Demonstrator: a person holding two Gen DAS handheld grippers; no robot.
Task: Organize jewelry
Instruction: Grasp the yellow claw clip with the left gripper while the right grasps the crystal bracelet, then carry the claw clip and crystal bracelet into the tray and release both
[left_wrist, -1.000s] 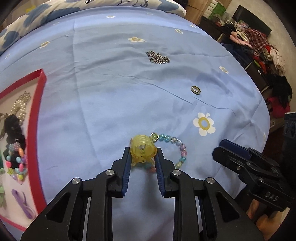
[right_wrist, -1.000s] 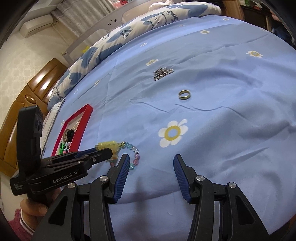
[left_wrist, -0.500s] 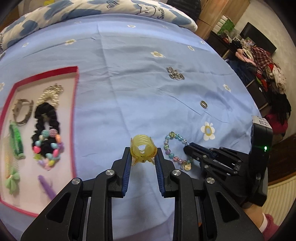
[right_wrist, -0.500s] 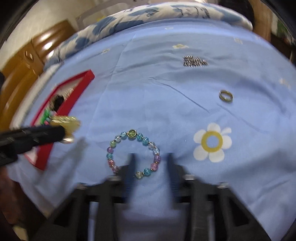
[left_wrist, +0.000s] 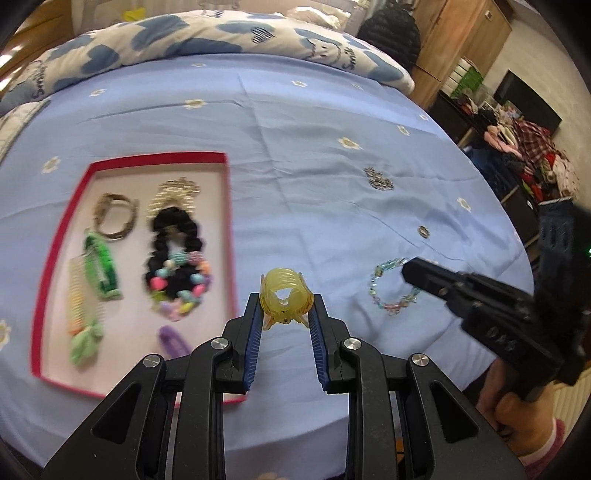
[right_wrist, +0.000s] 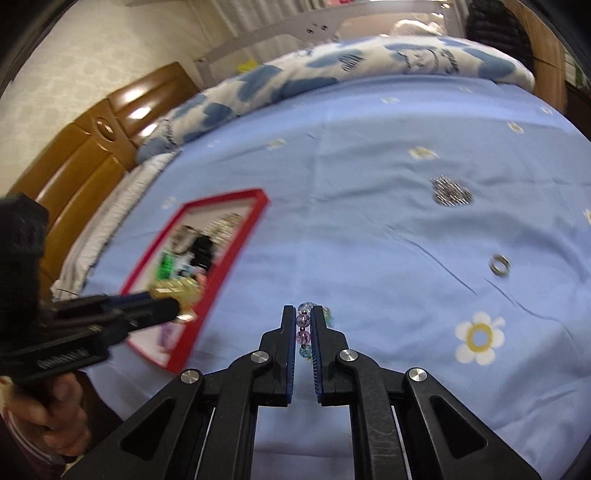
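Beaded bracelet (right_wrist: 304, 330), one: pinched by the right claw (right_wrist: 304, 325), blue pads nearly together on a run of beads lined up along the fingers, purple and blue beads showing in the gap; rest of the loop lies on the blue bedsheet (right_wrist: 369, 206) in the left view. Yellow hair claw clip (left_wrist: 285, 297), one: clamped in the left claw (left_wrist: 285, 312), partly open at the clip's width, teeth pointing back at the camera, held just right of the red tray (left_wrist: 230, 236). Tray holds one black scrunchie (left_wrist: 173, 236), one green bracelet (left_wrist: 101, 269), one purple clip (left_wrist: 173, 341), other pieces blurred. Loose on the sheet: one ring (right_wrist: 499, 264), one silver chain pile (right_wrist: 451, 191). Text: "Smile" on the pillow (left_wrist: 347, 61); lettering on the claw bodies is unreadable.
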